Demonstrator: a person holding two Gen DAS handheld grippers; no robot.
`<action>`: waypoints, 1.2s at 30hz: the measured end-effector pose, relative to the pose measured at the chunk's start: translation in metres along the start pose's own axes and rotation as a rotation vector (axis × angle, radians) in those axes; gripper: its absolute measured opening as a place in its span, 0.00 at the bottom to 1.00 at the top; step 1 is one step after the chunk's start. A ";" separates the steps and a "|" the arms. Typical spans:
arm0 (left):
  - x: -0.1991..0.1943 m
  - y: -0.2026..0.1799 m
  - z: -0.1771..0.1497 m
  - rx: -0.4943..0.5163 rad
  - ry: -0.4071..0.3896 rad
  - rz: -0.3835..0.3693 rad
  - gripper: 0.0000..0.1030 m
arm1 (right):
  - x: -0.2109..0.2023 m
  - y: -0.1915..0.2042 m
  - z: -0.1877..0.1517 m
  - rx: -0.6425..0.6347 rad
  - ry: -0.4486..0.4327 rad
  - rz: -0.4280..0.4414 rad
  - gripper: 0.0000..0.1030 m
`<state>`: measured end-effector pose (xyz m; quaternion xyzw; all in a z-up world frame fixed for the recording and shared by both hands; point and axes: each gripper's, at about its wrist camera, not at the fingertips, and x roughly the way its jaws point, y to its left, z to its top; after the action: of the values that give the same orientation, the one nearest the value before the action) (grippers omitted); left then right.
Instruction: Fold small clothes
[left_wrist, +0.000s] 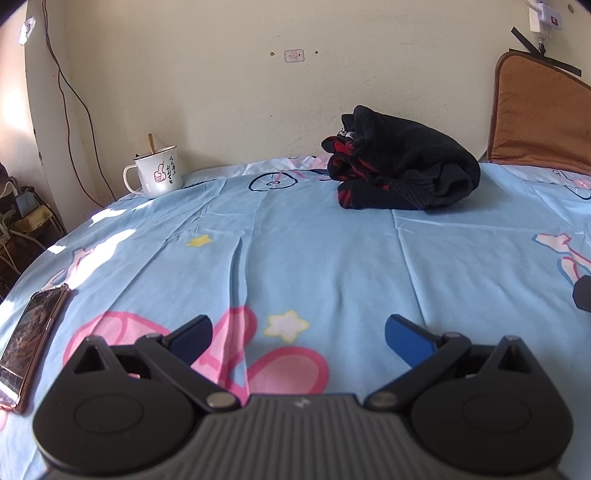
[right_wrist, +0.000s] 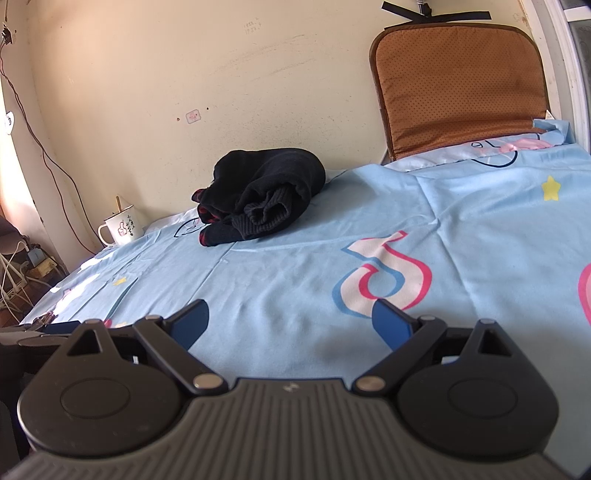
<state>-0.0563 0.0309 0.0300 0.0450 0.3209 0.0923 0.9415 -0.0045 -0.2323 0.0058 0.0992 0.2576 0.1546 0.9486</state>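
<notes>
From the left wrist view, the folding looks barely begun, if at all: the black knitted garment with red stripes (left_wrist: 400, 162) sits in a rumpled heap at the far side of the light blue cartoon-print bedsheet (left_wrist: 314, 251), close to the cream wall, with a ribbed cuff poking out toward the near side, and nothing on the bed looks neatly folded. I'd say the whole job is left: fetch it, spread it flat, then fold. The left gripper (left_wrist: 298, 334) hangs low over the near part of the sheet with its blue-padded jaws spread wide, gripping nothing, well apart from the garment. A white enamel mug with a thumbs-up print (left_wrist: 157, 177) stands at the far left edge, and a phone in a pinkish case (left_wrist: 27, 343) lies at the near left. From the right wrist view, the same dark heap lies far and to the left, untouched, with a brown perforated cushion (right_wrist: 458, 85) propped against the wall at the far right. The right gripper (right_wrist: 291, 321) is likewise wide open and empty above bare sheet, well short of the garment.
</notes>
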 end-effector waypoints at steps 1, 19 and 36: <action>0.000 0.000 0.000 -0.002 -0.002 0.002 1.00 | 0.000 0.000 0.000 0.000 0.000 0.000 0.94; 0.000 0.002 0.000 -0.019 -0.002 0.002 1.00 | 0.000 0.000 0.000 0.001 -0.001 0.000 0.94; -0.001 -0.003 0.000 0.015 -0.007 0.032 1.00 | 0.000 0.001 -0.001 0.002 -0.001 -0.002 0.94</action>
<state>-0.0568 0.0278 0.0297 0.0577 0.3175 0.1048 0.9407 -0.0052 -0.2310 0.0056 0.1000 0.2572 0.1536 0.9488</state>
